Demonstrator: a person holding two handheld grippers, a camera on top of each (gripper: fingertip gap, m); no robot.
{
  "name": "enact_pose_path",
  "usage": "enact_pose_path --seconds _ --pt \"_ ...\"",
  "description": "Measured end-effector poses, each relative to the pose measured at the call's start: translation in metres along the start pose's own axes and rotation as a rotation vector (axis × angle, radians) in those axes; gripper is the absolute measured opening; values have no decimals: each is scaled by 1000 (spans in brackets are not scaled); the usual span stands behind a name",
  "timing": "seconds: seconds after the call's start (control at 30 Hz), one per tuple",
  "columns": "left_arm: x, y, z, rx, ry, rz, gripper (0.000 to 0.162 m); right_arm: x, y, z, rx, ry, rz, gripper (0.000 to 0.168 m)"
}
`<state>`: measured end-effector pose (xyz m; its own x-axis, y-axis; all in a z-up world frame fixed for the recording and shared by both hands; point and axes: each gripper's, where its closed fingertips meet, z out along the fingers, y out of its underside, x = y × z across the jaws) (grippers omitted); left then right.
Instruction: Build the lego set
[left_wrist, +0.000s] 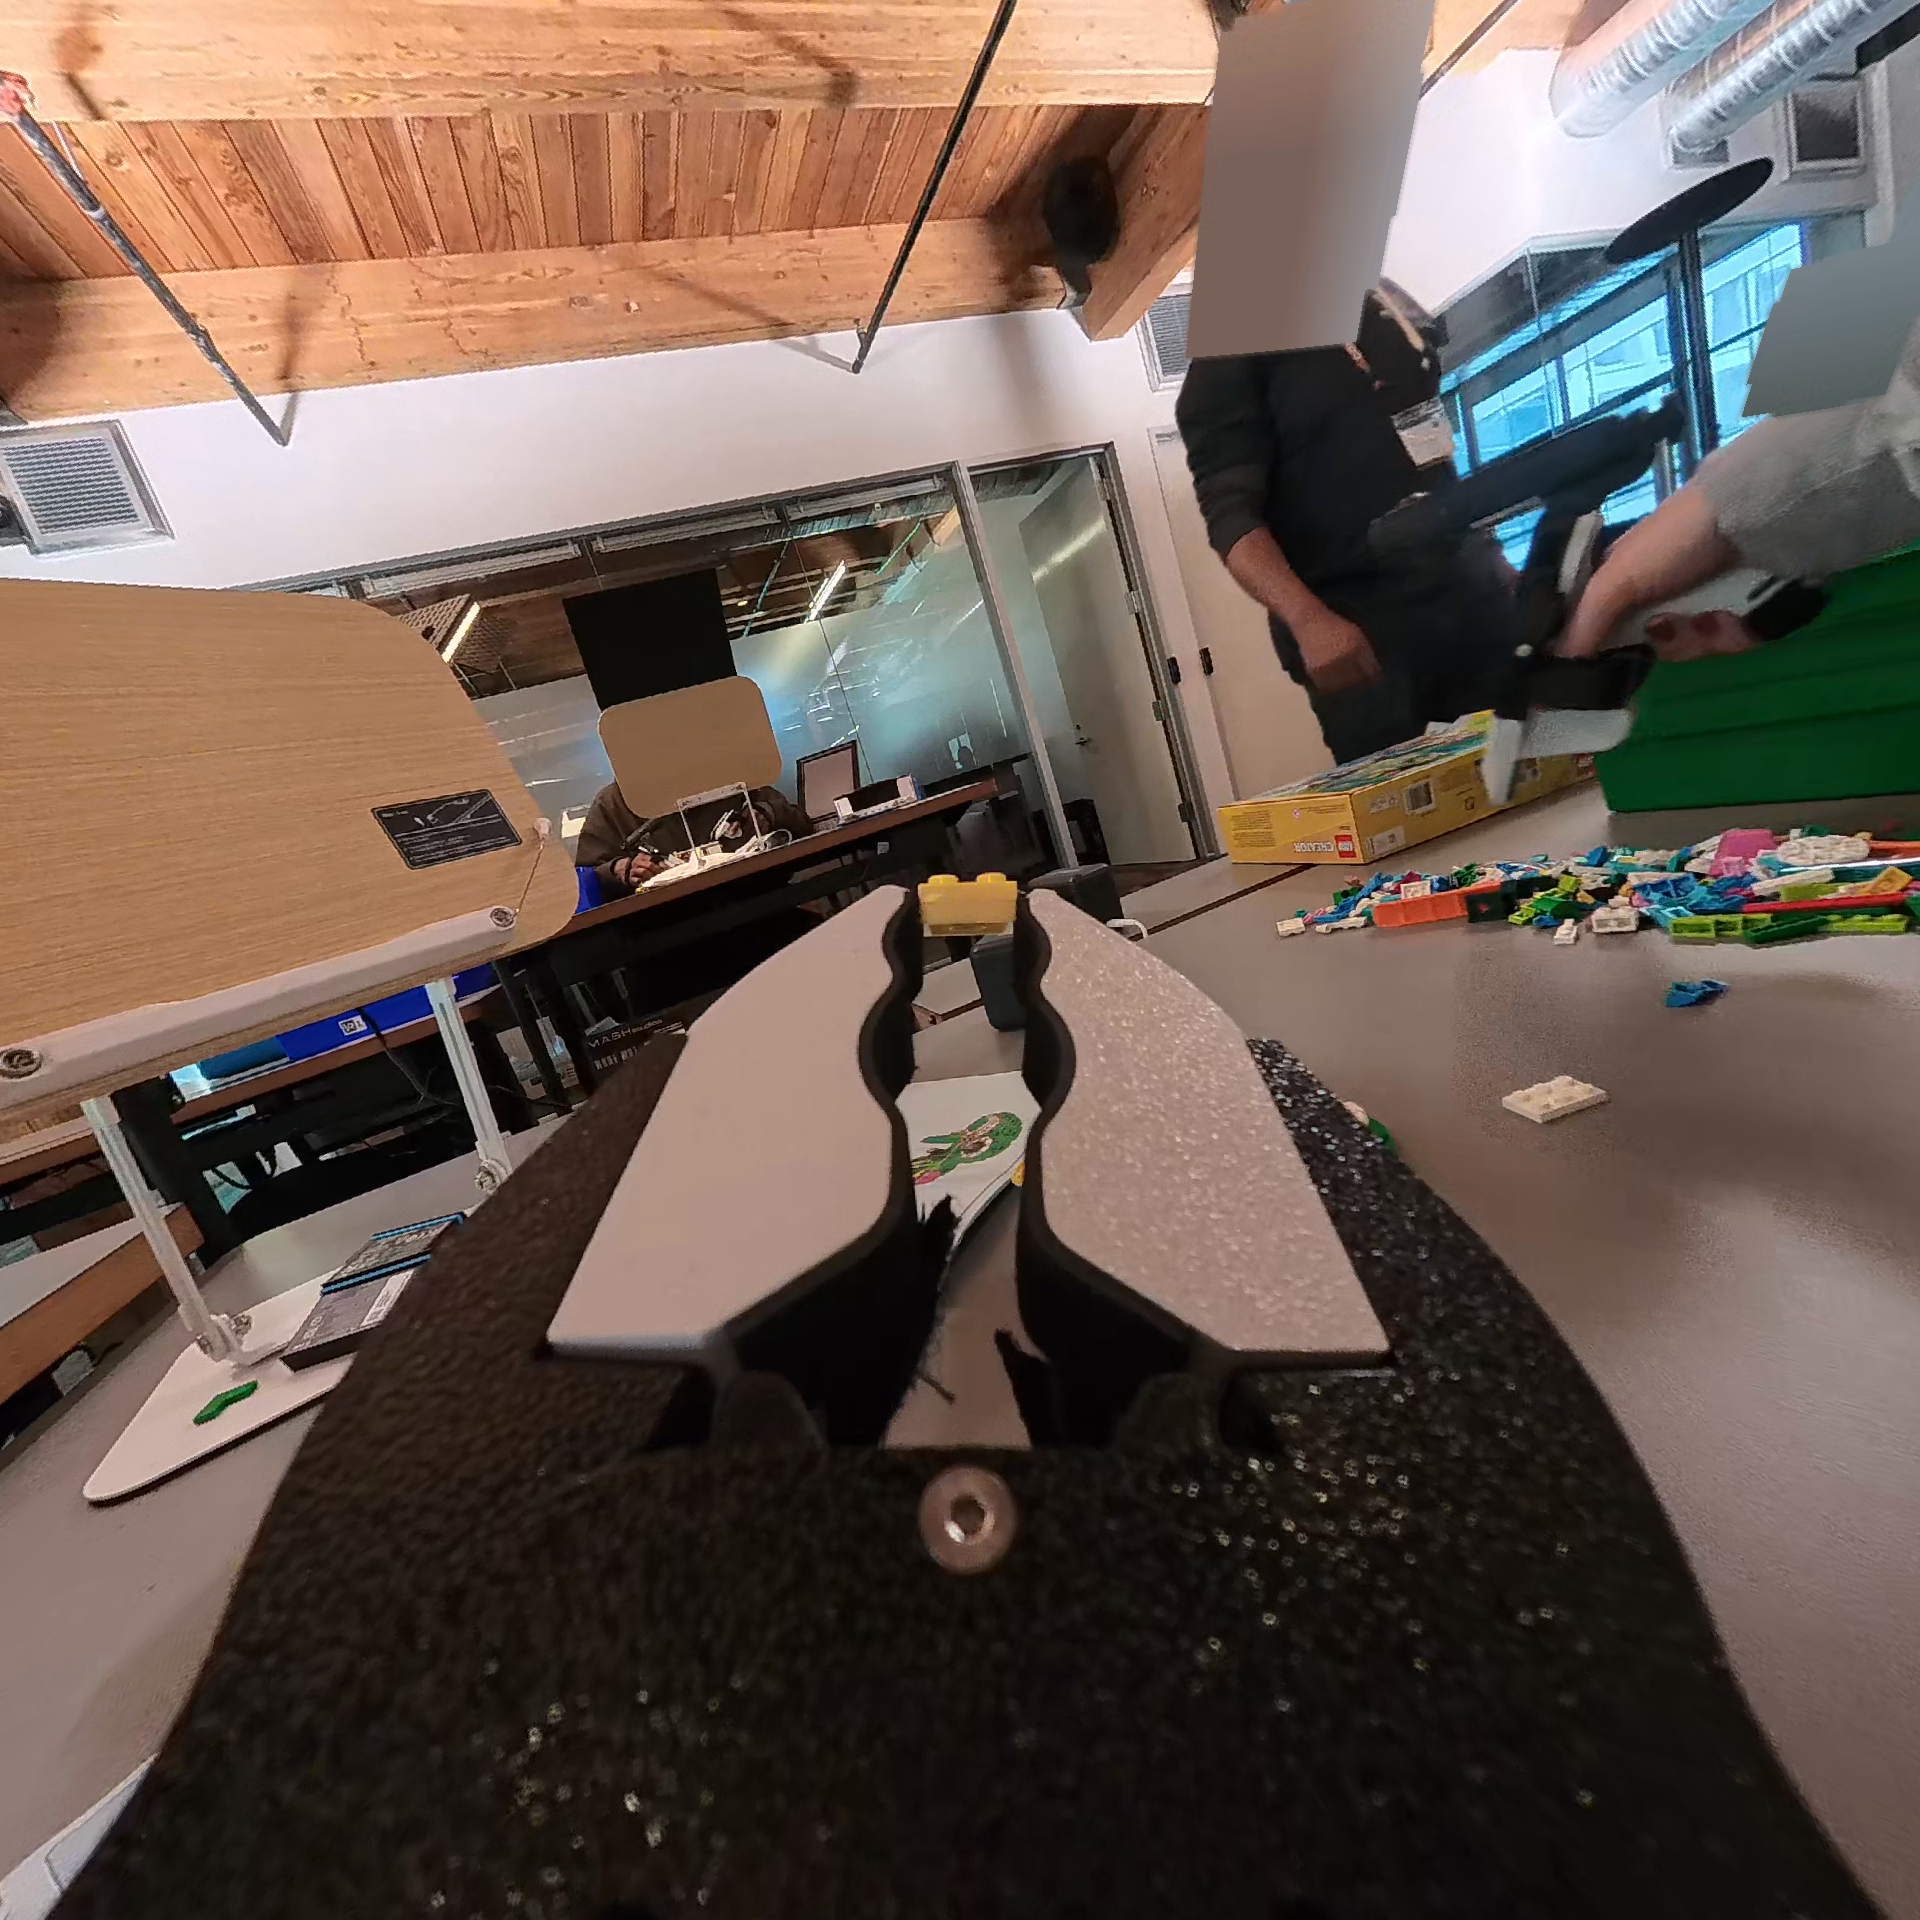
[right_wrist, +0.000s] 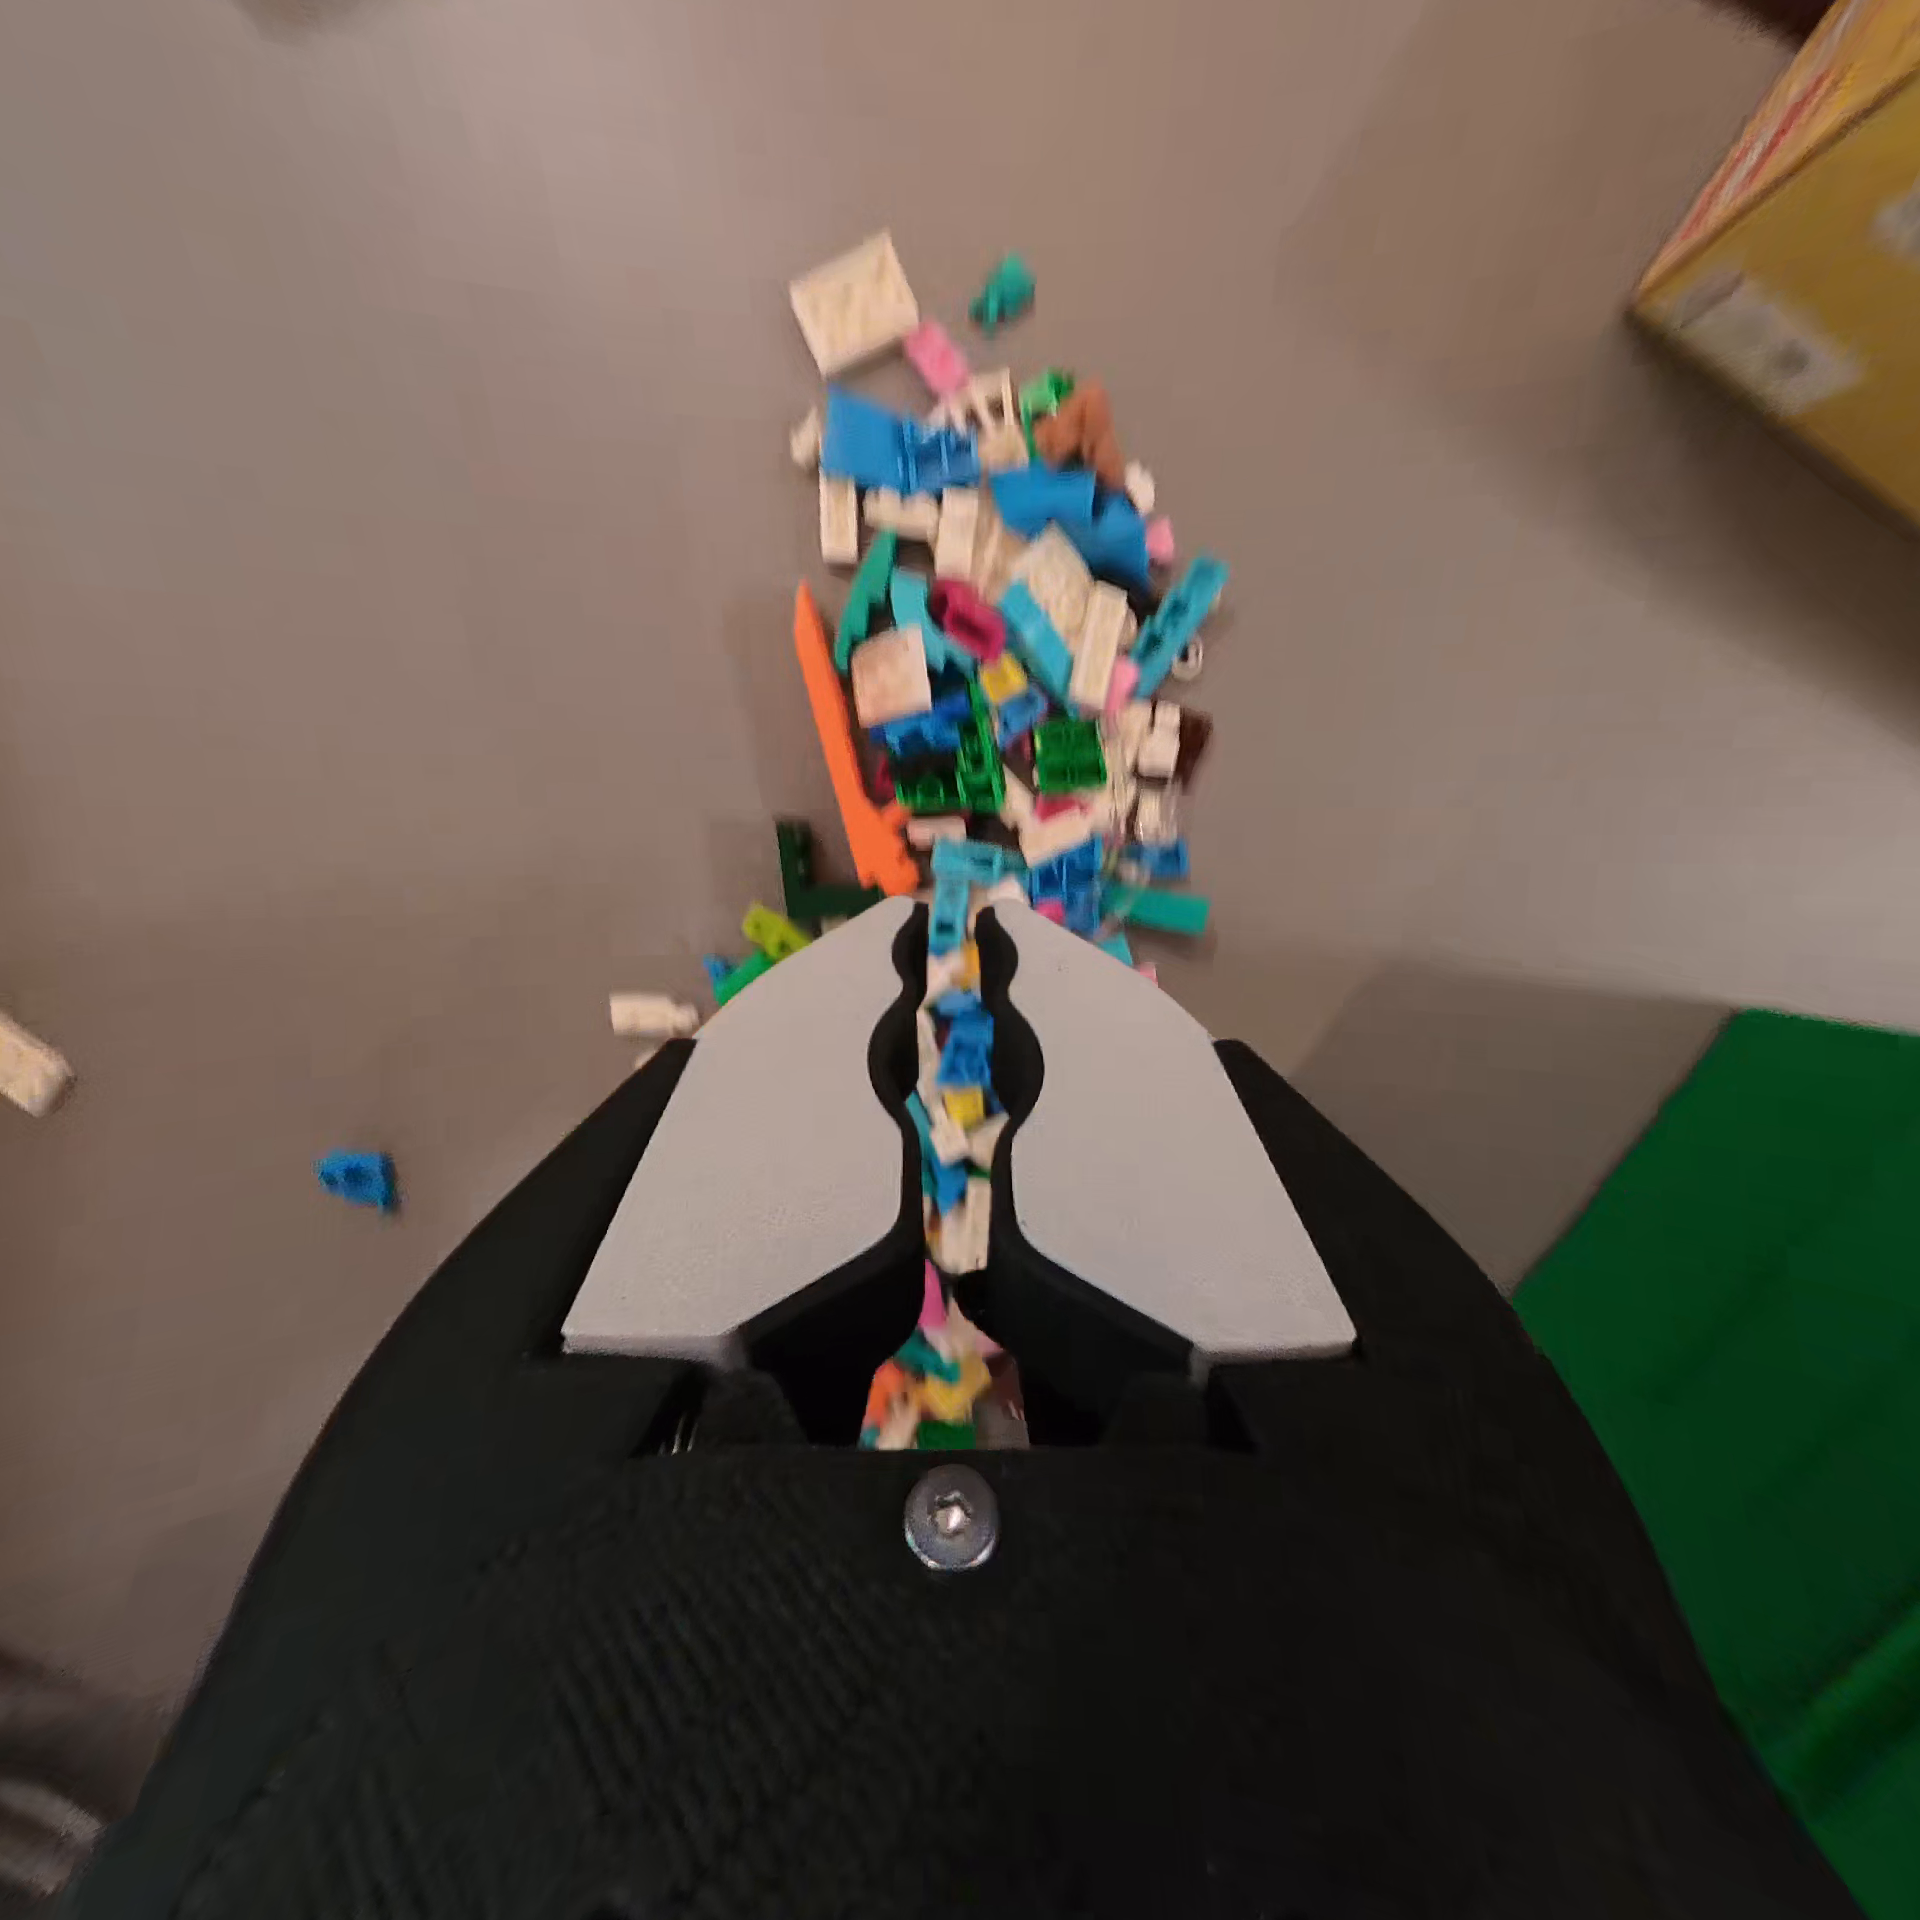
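the left tool is closed on a small yellow brick, pinched at the fingertips at frame centre and lifted clear of the worktop, probably so its studs stay free for mating. the right tool, nearly closed and gripping nothing, points down over the loose brick pile at frame centre, likely to select the next part. the yellow set box sits at upper right.
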<state>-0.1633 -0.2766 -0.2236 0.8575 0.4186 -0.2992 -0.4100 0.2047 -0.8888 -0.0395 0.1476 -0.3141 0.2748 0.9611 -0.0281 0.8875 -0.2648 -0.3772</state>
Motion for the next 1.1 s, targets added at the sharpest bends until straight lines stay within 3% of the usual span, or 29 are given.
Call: enact_pose_path --seconds 0.1,0.27,0.7,1.1 --pt "1 0 0 -3 4 4 16 -9 -30 14 64 -68 61 8" --pt "1 1 1 -7 7 8 16 -12 -55 49 -14 -95 105 9" --pt "0 3 1 -8 10 -32 16 -1 -54 74 -175 -42 70 10" --pt "1 3 2 -6 13 -43 16 -10 -54 62 -199 -98 99 2"
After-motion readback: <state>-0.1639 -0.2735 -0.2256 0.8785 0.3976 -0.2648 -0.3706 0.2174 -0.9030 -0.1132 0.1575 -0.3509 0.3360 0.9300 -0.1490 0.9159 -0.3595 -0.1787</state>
